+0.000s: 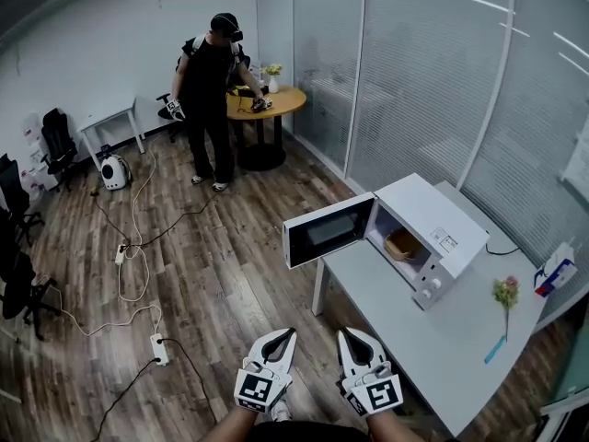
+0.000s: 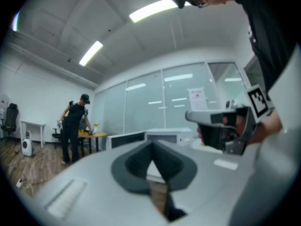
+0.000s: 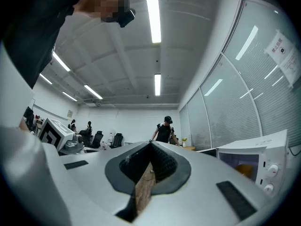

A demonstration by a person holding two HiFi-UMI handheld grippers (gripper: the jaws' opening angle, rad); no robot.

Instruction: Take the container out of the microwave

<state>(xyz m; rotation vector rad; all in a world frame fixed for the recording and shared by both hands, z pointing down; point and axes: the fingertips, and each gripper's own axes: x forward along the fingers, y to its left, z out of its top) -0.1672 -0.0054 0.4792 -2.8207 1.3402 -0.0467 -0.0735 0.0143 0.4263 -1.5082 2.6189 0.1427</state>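
Observation:
The white microwave (image 1: 433, 231) stands on a white table (image 1: 405, 339) with its door (image 1: 328, 232) swung open to the left. A brownish container (image 1: 403, 244) sits inside the cavity. In the head view both grippers hover low over the floor, short of the table's near end. My left gripper (image 1: 288, 334) and right gripper (image 1: 343, 334) are side by side, each shut with nothing between the jaws. The right gripper view shows the microwave (image 3: 256, 159) at the right edge, with the orange-brown container (image 3: 244, 170) inside. The left gripper view shows the microwave (image 2: 157, 136) far ahead past its shut tips (image 2: 151, 144).
A flower (image 1: 505, 294), a blue pen (image 1: 494, 349) and a blue-and-white carton (image 1: 555, 272) lie on the table's right side. Cables and a power strip (image 1: 159, 348) cross the wooden floor. A person (image 1: 213, 90) stands at a round table (image 1: 276, 102) far back. Glass partitions run behind the microwave.

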